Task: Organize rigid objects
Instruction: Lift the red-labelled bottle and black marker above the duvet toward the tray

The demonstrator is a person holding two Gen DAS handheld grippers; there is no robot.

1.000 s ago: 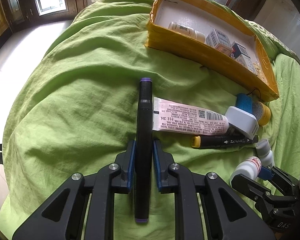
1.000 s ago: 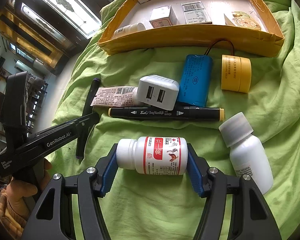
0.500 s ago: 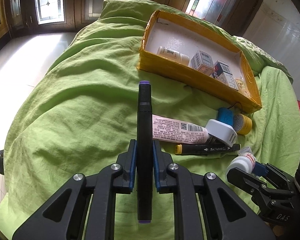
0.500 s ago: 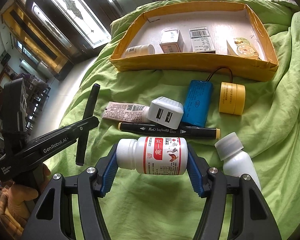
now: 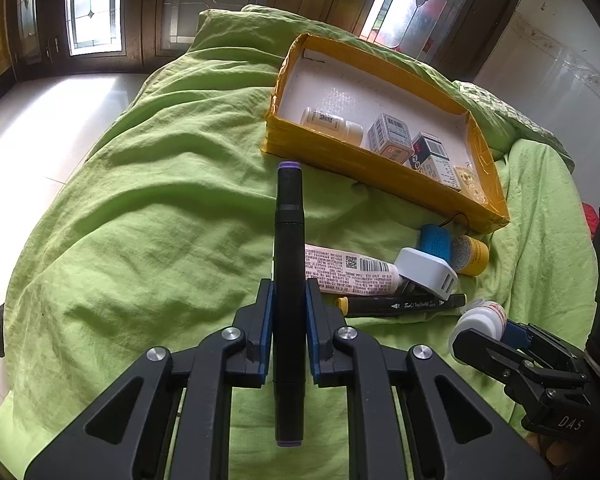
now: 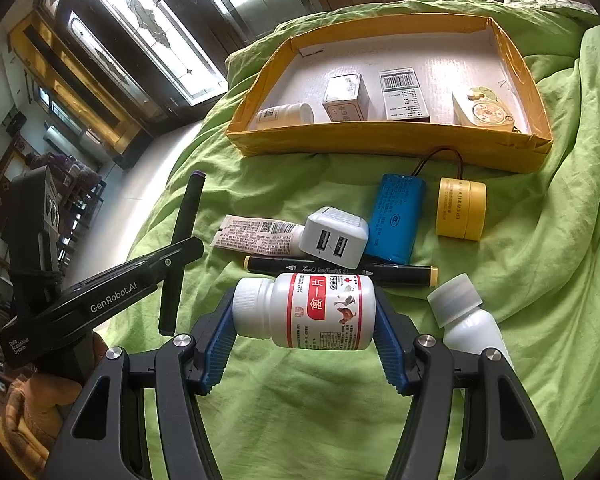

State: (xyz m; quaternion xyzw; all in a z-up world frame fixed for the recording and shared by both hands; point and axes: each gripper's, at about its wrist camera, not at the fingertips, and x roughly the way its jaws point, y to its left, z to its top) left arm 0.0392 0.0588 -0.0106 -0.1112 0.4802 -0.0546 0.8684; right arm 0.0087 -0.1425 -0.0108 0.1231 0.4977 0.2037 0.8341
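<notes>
The left gripper (image 5: 288, 316) is clamped on a black purple-capped marker (image 5: 289, 248), its blue-padded fingers (image 5: 265, 320) pressed tight to the barrel at mid-length; the marker runs along the fingers, one purple end pointing far toward the box, the other back toward the camera, and it is held above the green sheet (image 5: 148, 208); in the right wrist view the same marker (image 6: 184, 248) stands tilted at the left, well apart from the clutter.

To the right of it, on the sheet, lie a pink printed tube (image 6: 256, 233), a white USB charger (image 6: 335, 237) resting on the tube's end and just beside a yellow-tipped black marker (image 6: 404, 274), then a blue battery pack (image 6: 398, 218) and a yellow jar (image 6: 460, 209) on its side; beyond them sits the yellow cardboard box (image 6: 380, 142), holding a small bottle, two cartons and a round tin.

The right gripper (image 6: 304, 340) is closed on a white pill bottle with a red label (image 6: 304, 310), fingers (image 6: 388, 340) wide apart and bearing on its cap end and base; the bottle lies crosswise, cap to the left, lifted near the camera; a plain white bottle (image 6: 466, 320) lies on the sheet just right of it.
</notes>
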